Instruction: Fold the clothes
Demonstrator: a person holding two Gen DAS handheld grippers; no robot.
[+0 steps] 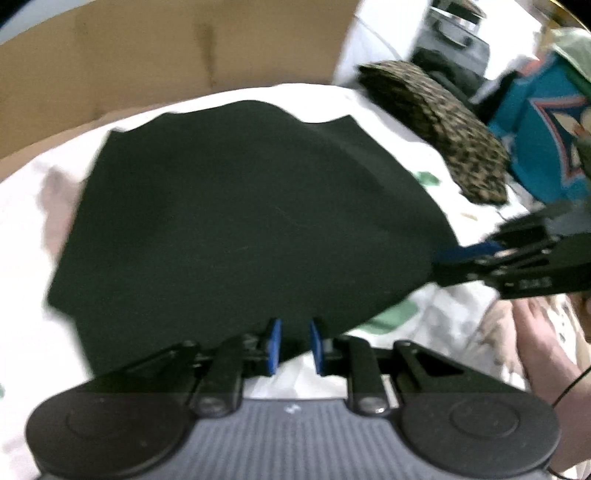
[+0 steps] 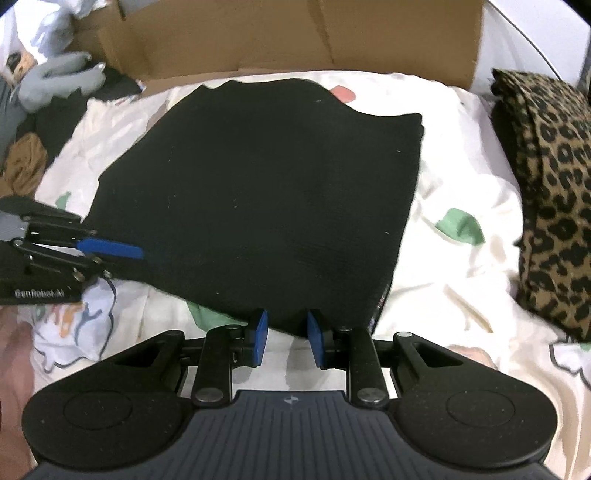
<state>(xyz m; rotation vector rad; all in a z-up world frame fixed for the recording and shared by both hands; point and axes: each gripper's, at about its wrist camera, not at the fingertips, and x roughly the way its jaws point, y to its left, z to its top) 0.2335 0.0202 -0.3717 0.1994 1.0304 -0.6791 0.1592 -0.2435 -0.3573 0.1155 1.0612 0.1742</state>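
A black garment [image 1: 240, 221] lies spread flat on a white patterned bedsheet [image 1: 424, 314]; it also shows in the right wrist view [image 2: 266, 192]. My left gripper [image 1: 295, 345] is at its near edge, blue pads a little apart with the cloth's edge between them. It shows from the side in the right wrist view [image 2: 110, 251], its fingers lying on the garment's left edge. My right gripper [image 2: 284, 338] is likewise at the near edge, pads slightly apart around the hem. It shows at the right in the left wrist view [image 1: 458, 258], touching the garment's right corner.
A folded leopard-print cloth [image 2: 546, 192] lies to the right on the bed. A cardboard box [image 2: 295, 33] stands behind. A teal garment [image 1: 543, 147] is at far right. Grey and dark clothes [image 2: 44, 92] pile at the left.
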